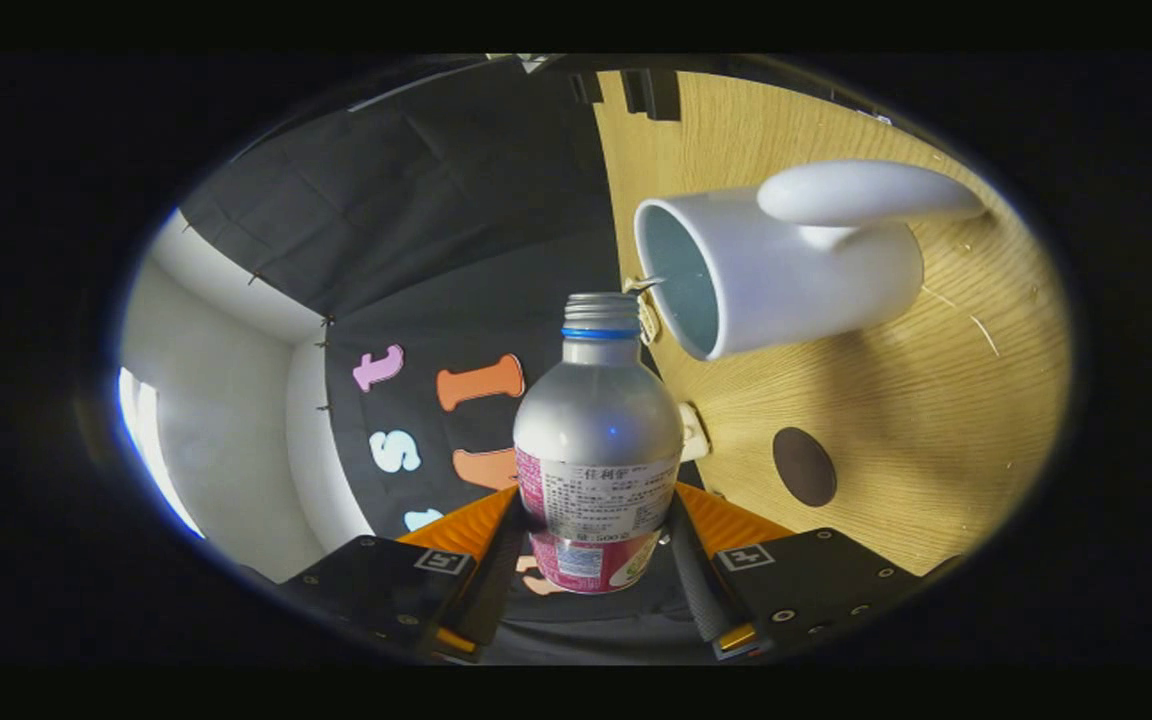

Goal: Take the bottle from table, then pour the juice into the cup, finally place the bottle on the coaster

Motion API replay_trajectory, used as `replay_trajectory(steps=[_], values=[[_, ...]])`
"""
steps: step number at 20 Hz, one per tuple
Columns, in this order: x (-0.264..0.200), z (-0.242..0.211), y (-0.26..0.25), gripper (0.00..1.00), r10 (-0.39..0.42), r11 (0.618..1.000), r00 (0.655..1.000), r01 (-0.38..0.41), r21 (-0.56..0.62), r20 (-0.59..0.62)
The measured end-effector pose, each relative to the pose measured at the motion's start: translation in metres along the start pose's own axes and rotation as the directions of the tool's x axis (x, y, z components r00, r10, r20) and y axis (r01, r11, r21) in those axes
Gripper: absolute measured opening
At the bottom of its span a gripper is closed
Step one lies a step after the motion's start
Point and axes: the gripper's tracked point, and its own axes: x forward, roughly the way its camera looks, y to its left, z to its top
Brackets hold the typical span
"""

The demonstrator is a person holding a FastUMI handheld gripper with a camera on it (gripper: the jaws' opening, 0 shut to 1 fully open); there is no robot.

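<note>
A silver bottle (pixel 598 430) with a pink and white label and an uncapped threaded neck sits between my fingers, and my gripper (pixel 596 520) is shut on its labelled lower body. The whole view is rolled sideways, so the bottle is tipped over with its mouth pointing toward the white cup (pixel 776 270). The cup stands on the wooden table (pixel 936 400), its opening just beyond the bottle's mouth, its handle on the far side. A small dark round coaster (pixel 804 466) lies on the table beside the bottle's body. No liquid is visible at the mouth.
The black cloth wall hangs behind the table's edge, with white walls beyond it. Small clips sit along the table's edge near the bottle. Bare wood surrounds the cup and coaster.
</note>
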Motion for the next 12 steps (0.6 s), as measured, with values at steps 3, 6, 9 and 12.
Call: replay_trajectory(steps=[3,6,9,12], values=[[-0.0013,0.0006,0.0012,0.74,0.001,1.000,1.000,-0.002,0.016,0.005],[-0.0019,0.0002,0.0039,0.74,0.007,1.000,1.000,-0.007,0.016,0.004],[-0.0013,0.0015,0.0067,0.74,0.014,1.000,1.000,-0.014,0.023,0.004],[-0.0012,0.0011,0.0085,0.74,0.016,0.999,1.000,-0.016,0.032,0.004]])
